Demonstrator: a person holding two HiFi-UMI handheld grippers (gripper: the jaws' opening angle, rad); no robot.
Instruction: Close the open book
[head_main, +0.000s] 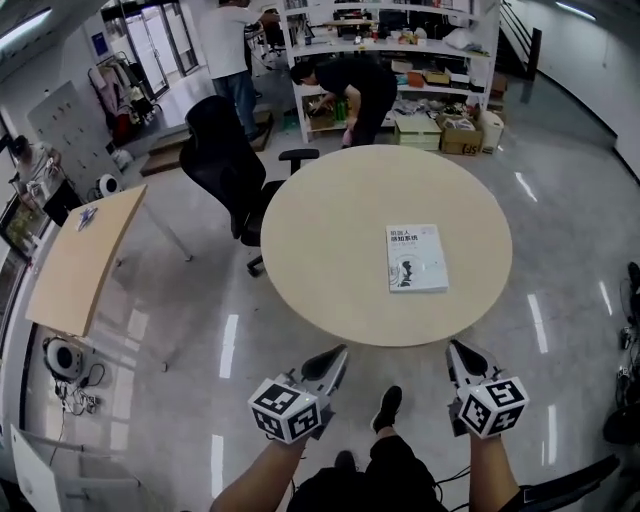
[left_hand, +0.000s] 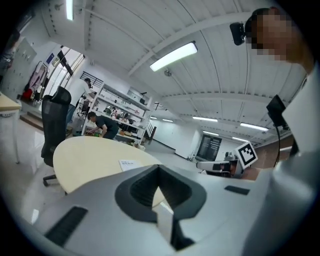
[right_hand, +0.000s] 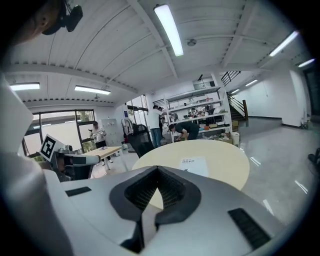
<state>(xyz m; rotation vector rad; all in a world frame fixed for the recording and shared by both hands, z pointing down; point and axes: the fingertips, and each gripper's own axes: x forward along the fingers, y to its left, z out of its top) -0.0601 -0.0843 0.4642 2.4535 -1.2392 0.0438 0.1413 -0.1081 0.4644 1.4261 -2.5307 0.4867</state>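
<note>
A white book (head_main: 416, 258) lies flat on the round beige table (head_main: 330, 230), right of its middle, cover up and closed. It also shows small on the tabletop as the book (left_hand: 129, 164) in the left gripper view and the book (right_hand: 194, 166) in the right gripper view. My left gripper (head_main: 337, 356) and right gripper (head_main: 457, 350) hang off the table's near edge, over the floor, well short of the book. Both are shut with nothing between the jaws, as seen up close at the left gripper (left_hand: 159, 168) and the right gripper (right_hand: 157, 170).
A black office chair (head_main: 225, 160) stands at the table's far left. A slanted wooden desk (head_main: 85, 255) is at the left. Behind the table are shelves (head_main: 400, 45) with a person bending (head_main: 350, 90) and cardboard boxes (head_main: 462, 135). My feet (head_main: 388, 408) are on glossy floor.
</note>
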